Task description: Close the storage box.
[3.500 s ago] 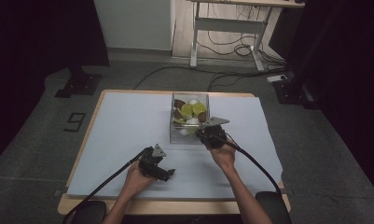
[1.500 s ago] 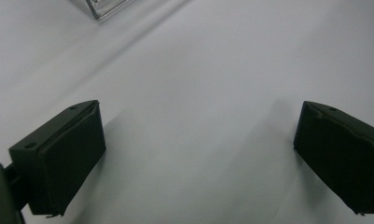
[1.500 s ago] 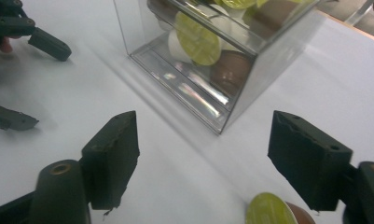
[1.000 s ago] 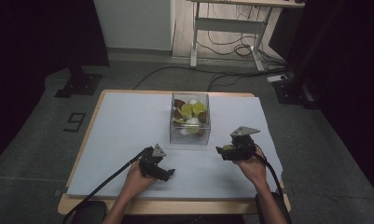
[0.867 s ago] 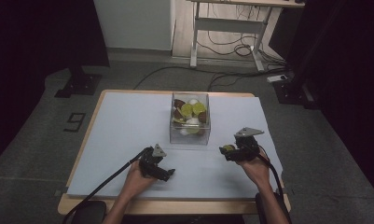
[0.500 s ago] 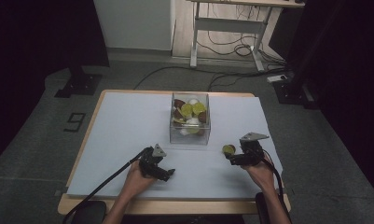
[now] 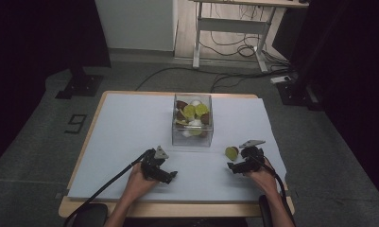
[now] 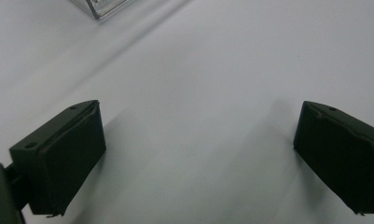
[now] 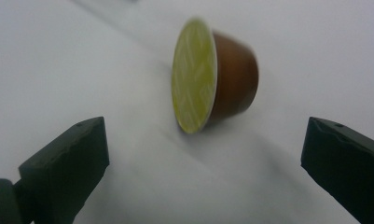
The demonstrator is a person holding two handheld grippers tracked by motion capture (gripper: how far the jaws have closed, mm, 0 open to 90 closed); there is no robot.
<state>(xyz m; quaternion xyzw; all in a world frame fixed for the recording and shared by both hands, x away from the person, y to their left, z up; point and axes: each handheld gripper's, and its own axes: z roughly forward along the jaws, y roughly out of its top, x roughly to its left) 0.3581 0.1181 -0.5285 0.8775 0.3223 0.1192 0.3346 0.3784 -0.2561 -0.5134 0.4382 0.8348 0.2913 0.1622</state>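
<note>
Between the black jaws, ahead of them: a coffee capsule (image 9: 212, 77), brown-bodied, with a yellow-green foil lid bearing a faint paler leaf-like pattern. Beneath the jaws, a plain pale grey-white table cover (image 9: 72, 60). Farther off, a clear box (image 7: 192, 120) holding yellow-green, brown and white capsules.

The high view looks forward and down from above the near edge of the bench (image 7: 130, 118). Each tool's camera rides low, close to the cloth: the left sees a corner of the clear box (image 8: 103, 5), the right the capsule (image 9: 212, 74), both also in the high view
</note>
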